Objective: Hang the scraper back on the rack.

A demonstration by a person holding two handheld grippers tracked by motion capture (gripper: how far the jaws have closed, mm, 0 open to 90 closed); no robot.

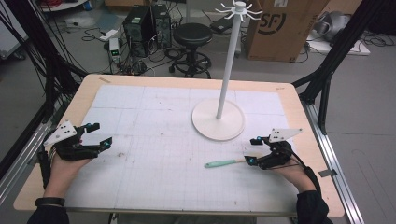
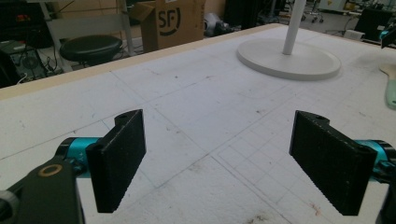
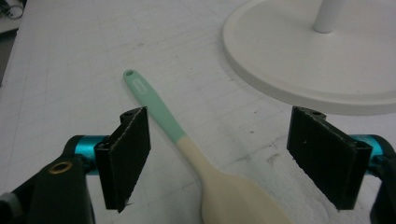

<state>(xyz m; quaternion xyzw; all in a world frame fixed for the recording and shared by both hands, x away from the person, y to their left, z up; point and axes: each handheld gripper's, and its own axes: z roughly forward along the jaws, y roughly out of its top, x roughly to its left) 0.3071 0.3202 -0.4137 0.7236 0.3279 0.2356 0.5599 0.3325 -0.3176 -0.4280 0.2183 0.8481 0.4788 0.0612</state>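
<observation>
A spatula with a mint-green handle and cream blade lies flat on the white mat, right of centre. In the right gripper view the spatula runs up between the two black jaws, its blade low in the frame; the pads stand wide apart and do not touch it. My right gripper is open at the spatula's blade end, near the table's right side. My left gripper rests open at the left edge with only bare mat between its jaws. A white stand with a round base and a tall pole stands behind the spatula.
The stand's top carries a ring of hooks. The stand's base lies close in front of the right gripper. Beyond the table's far edge are a black stool, computer towers and a cardboard box.
</observation>
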